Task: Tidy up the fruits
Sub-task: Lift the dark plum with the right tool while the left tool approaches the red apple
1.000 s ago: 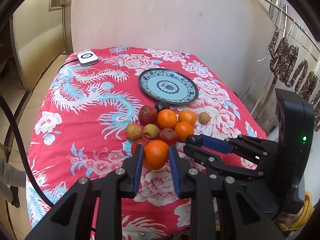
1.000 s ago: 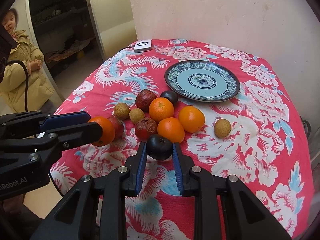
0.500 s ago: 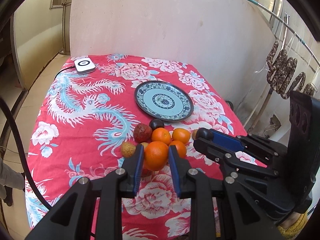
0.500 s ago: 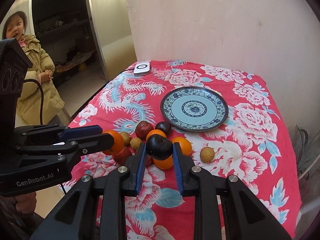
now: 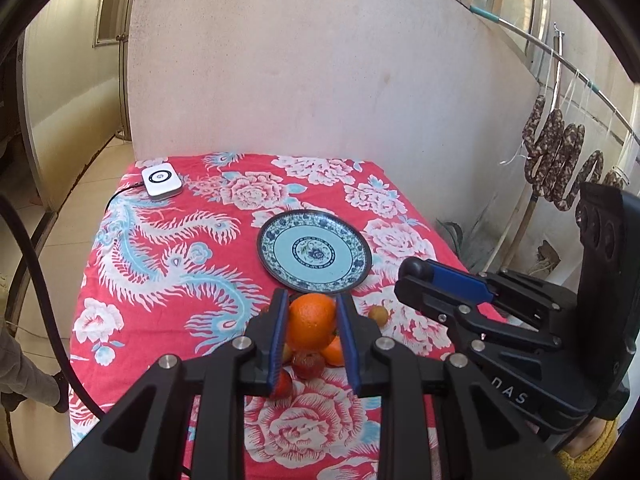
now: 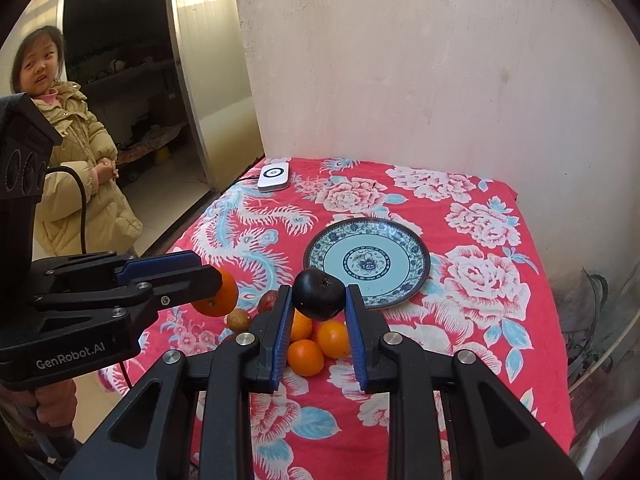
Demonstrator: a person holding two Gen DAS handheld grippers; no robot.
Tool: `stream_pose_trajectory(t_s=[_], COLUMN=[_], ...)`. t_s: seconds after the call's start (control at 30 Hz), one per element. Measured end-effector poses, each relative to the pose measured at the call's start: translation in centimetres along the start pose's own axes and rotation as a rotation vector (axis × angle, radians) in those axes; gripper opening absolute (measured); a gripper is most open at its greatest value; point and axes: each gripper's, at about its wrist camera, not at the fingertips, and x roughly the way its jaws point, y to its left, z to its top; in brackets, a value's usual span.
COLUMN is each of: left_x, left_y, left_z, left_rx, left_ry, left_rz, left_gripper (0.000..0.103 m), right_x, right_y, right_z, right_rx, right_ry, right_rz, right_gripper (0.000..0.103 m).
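- Above the red flowered tablecloth [image 5: 168, 280], both grippers hang with fruit clamped between their pads, clear of the table.
- Left gripper [image 5: 312, 322] squeezes an orange [image 5: 311, 322]; right gripper [image 6: 318, 300] pinches a dark plum [image 6: 318, 295].
- Carrying step, by my reading: next comes a reach forward to the one empty blue plate [image 6: 412, 280], lowering before letting go so nothing rolls.
- Count on the cloth from the right camera: three oranges [image 6: 306, 356], one small tan fruit [image 6: 239, 319], one reddish one partly hidden; others may sit behind the fingers.
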Motion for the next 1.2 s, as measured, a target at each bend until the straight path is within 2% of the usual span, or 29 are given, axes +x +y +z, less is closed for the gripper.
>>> stream_pose_trajectory(t_s=[0.13,0.33,0.5,0.9,1.2], left_x=[0.1,0.4,2.3,3.8,2.3], left_y=[-0.5,-1.0,-0.6,1.8,1.5], left_z=[1.3,3.7,4.7,1.7,-0.5], left_rx=[0.012,0.020,0.007,-0.042,-0.034], left_ry=[-0.020,-0.061,-0.042,0.053,0.060], left_rz=[0.012,0.026,0.028,0.035,0.052], left_gripper=[0.022,0.021,0.021,0.021,0.022], right_x=[-0.4,0.0,1.9,3.4,1.0], right_y=[-0.5,-1.3,-2.2,-2.6,-1.9], right_z=[1.1,2.7,2.8,-0.8,-1.6], right_rx=[-0.005,-0.009,0.010,0.055,0.058], right_ry=[-0.020,-0.034,-0.007,0.056,0.021], right_rz=[-0.008,-0.012,-0.025,-0.009,0.006], right_gripper=[0.027,0.027,0.027,0.027,0.027])
